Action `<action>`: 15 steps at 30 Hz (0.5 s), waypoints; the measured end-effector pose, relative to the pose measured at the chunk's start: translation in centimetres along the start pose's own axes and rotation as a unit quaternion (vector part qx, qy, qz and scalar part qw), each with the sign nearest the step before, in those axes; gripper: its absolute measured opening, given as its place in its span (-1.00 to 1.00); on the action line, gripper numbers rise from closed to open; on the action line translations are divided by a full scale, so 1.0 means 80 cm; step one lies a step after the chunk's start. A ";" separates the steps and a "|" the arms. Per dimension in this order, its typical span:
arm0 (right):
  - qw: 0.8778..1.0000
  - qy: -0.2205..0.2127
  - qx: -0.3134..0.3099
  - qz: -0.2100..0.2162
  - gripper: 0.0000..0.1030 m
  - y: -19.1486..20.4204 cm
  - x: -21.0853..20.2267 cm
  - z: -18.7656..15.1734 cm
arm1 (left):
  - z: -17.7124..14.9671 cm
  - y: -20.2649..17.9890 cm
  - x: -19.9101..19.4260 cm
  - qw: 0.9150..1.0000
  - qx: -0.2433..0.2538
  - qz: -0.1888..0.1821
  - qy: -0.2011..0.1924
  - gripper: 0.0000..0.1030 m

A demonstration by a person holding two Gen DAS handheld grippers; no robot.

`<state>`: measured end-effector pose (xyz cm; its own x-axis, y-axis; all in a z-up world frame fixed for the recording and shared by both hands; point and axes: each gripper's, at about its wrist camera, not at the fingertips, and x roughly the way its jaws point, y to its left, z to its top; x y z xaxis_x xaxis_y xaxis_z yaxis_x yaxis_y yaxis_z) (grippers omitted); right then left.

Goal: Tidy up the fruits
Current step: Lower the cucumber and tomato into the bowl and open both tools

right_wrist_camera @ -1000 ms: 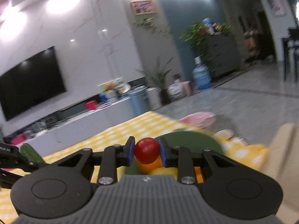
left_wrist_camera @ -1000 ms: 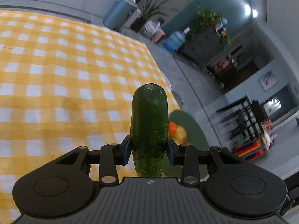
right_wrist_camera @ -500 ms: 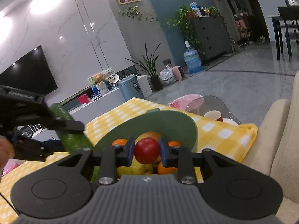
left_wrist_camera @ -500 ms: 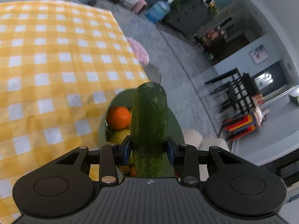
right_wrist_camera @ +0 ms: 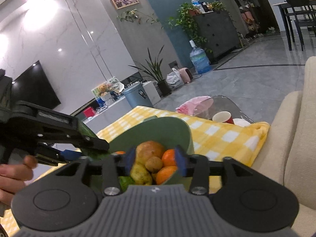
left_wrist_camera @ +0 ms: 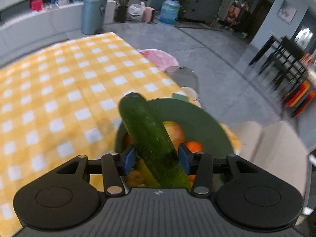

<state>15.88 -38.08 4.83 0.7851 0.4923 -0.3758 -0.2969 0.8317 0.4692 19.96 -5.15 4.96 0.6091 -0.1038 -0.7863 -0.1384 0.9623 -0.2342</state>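
A green bowl (left_wrist_camera: 207,122) (right_wrist_camera: 158,130) holds several fruits: oranges (right_wrist_camera: 168,157), a pear (right_wrist_camera: 141,174), a brown fruit (right_wrist_camera: 154,164). My left gripper (left_wrist_camera: 157,158) is over the bowl with its jaws parted around a tilted cucumber (left_wrist_camera: 150,138); its left side stands apart from the left pad, and I cannot tell whether it is gripped. My right gripper (right_wrist_camera: 156,159) is open and empty just above the bowl. The left gripper (right_wrist_camera: 49,138) shows at the left of the right wrist view.
The bowl sits near the corner of a yellow checked tablecloth (left_wrist_camera: 59,90). A red paper cup (right_wrist_camera: 222,117) and pink cloth (right_wrist_camera: 195,103) lie on a glass side table. A cream sofa (right_wrist_camera: 296,138) stands at right.
The right gripper opened and the red tomato is gone from its jaws. The left gripper's jaws widened and the cucumber tilted left over the bowl.
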 end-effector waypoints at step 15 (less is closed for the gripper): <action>0.999 -0.001 -0.045 -0.009 0.69 0.019 -0.032 0.023 | -0.016 -0.027 -0.079 0.989 0.044 0.108 -0.091 0.35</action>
<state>14.40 -38.57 7.94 0.7924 0.4758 -0.3817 -0.3298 0.8606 0.3881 15.45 -6.85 9.70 0.7047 0.1449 -0.6945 -0.2158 0.9763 -0.0153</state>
